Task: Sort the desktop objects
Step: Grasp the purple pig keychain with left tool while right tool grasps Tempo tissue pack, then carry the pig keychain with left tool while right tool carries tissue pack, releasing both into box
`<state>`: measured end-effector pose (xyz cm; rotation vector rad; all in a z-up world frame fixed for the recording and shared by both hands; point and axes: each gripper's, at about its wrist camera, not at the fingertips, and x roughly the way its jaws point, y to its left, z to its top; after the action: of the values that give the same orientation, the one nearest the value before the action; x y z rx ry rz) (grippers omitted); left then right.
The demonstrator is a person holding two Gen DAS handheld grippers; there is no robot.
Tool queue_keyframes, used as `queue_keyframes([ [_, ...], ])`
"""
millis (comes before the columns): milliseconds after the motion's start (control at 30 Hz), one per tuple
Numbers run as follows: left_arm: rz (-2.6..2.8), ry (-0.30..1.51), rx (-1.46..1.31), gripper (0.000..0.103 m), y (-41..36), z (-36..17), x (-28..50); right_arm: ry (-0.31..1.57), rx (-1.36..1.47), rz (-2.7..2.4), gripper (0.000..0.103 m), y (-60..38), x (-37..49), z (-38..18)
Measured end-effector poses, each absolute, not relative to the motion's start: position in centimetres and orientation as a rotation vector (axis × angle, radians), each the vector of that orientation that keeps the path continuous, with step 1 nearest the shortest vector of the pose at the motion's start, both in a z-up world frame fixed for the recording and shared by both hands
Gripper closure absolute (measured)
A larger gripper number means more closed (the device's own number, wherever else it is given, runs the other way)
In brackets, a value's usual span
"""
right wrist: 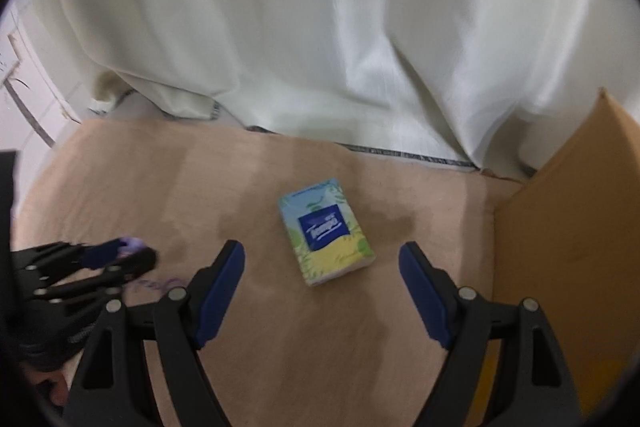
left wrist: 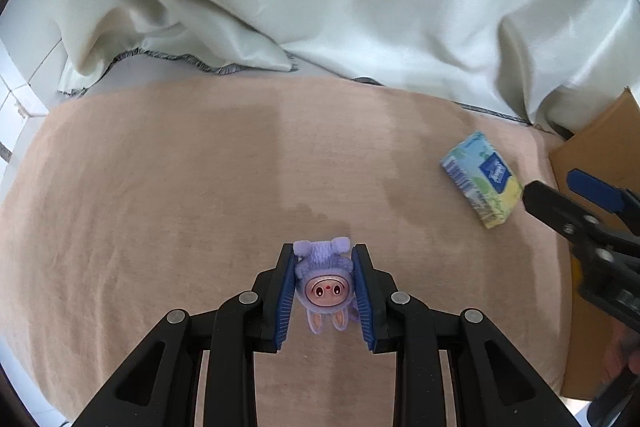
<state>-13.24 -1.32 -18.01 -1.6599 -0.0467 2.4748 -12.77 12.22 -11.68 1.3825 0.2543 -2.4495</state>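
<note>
My left gripper [left wrist: 322, 293] is pinched on the purple bunny toy [left wrist: 323, 281], both blue pads pressing its sides, the toy's face up at my camera and its body hanging over the middle of the tan cloth-covered tabletop [left wrist: 160, 187], near the front edge; that hand is busy, so it's out for the next pick

Further right, toward the right edge of the tabletop, the tissue pack [right wrist: 326, 231] lies flat, label up, nothing touching it

My right gripper [right wrist: 322, 291] is spread wide and empty, pack sitting just ahead of the gap and roughly centred between the fingers; long axis runs away from me, tilted a bit left at the far end, so the fingers would close across its short sides

Right hand clearly nearer; cardboard box [right wrist: 568, 227] stands at the right edge, just beside the pack, likely drop spot
</note>
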Motion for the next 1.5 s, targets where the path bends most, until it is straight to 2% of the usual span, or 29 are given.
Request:
queue_keyframes([
  [333,2.448,-0.055,-1.668,0.074,-1.9,-19.7,-13.6,0.270,1.482,-2.429,0.020,11.8,-15.8,-15.9],
  [400,2.448,-0.052,-1.669,0.074,-1.9,-19.8,-13.6,0.266,1.496,-2.415,0.029,11.7,-15.9,-16.2],
  [433,2.446,-0.054,-1.670,0.074,-1.9,-19.9,-13.7,0.257,1.503,-2.405,0.036,11.7,-15.9,-16.4],
  [633,2.446,-0.046,-1.664,0.074,-1.8,-19.7,-13.5,0.242,1.510,-2.392,0.039,11.7,-15.5,-16.1],
  [1133,2.502,-0.015,-1.562,0.074,-0.9,-13.8,-12.8,0.121,1.403,-2.425,0.043,14.0,-11.5,-9.4],
  [1500,2.558,0.013,-1.445,0.074,0.1,-7.5,-10.7,0.094,1.244,-2.479,0.043,15.3,-8.3,-1.7],
])
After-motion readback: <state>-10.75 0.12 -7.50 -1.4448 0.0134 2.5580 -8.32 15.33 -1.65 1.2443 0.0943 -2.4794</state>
